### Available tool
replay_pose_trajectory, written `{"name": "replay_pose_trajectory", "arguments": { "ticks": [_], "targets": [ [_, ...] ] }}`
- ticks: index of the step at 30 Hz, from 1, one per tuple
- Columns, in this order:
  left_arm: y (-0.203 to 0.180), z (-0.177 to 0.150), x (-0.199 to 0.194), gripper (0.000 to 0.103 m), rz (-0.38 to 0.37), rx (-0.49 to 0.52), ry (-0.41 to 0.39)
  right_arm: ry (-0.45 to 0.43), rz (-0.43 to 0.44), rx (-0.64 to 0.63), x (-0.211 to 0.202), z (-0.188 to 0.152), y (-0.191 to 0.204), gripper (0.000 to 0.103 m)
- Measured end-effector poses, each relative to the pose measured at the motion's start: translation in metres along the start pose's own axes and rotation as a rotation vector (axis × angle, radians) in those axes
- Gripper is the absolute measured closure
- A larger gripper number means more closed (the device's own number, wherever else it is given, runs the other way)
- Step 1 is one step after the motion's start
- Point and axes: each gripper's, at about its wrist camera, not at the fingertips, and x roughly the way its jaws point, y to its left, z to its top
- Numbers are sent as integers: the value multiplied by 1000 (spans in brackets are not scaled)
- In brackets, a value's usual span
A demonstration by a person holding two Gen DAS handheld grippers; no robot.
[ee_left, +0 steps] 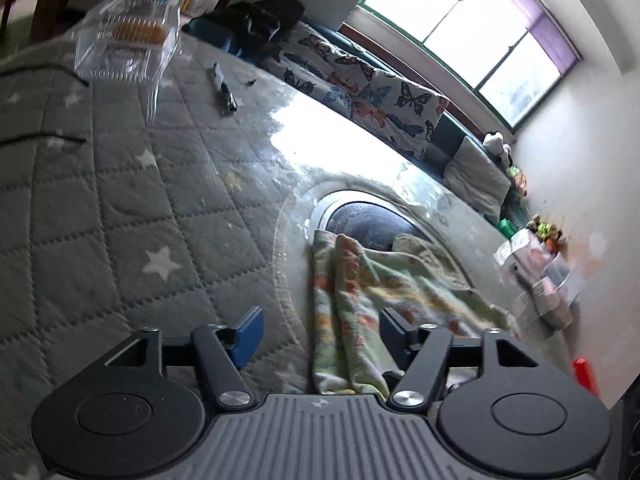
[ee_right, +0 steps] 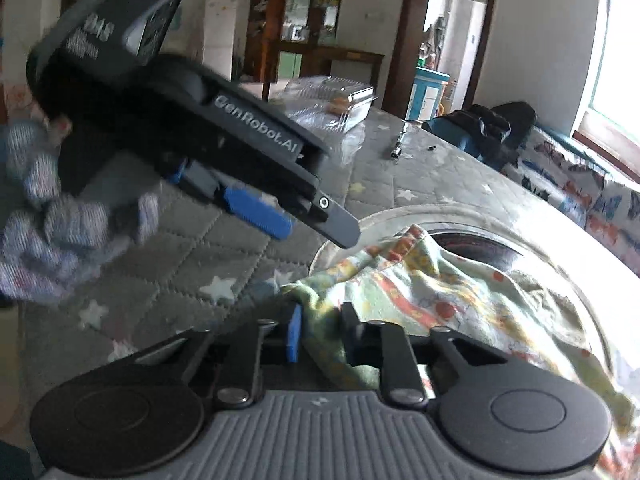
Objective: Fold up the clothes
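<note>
two grippers over the quilted table (ee_left: 120, 200): right gripper (ee_right: 320, 336) pinches the patterned cloth (ee_right: 440, 300), left gripper (ee_left: 320, 332) spread wide w/ cloth between fingers.

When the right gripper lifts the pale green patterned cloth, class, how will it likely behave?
The pale green patterned cloth will probably drape limply: it already lies in soft folds. It looks light and fuzzy, so the right gripper, pinching its edge, should hold without slipping. The loose end will likely drag across the grey quilted star cover.

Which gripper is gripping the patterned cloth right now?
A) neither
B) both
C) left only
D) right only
D: the right gripper has its fingers closed on a fold of the patterned cloth, while the left gripper is spread open, the cloth only lying between its fingers.
</note>
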Motion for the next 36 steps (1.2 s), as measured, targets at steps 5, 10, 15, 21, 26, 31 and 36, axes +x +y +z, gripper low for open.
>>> {"name": "replay_pose_trajectory", "arguments": {
  "ticks": [5,10,15,21,26,31,36],
  "targets": [
    [-2,2,7,28,-33,-85,27,-40,21,74,-16,2,-11,90],
    [-5,2,18,28,-64,-152,57,-77,36,131,-34,2,-20,91],
    [-12,1,29,35,-85,-190,76,-93,56,145,-44,0,-20,92],
    [-8,-5,37,81,-81,-235,113,-86,89,154,-49,-5,-17,91],
    [-3,-7,36,89,-73,-235,121,-89,95,208,-59,-14,-33,82],
    [-4,-8,34,89,-70,-216,119,-98,-31,264,-77,-27,-67,65],
    [-7,-8,35,89,-68,-204,120,-75,-232,362,-85,-49,-122,55]
  ]
}}
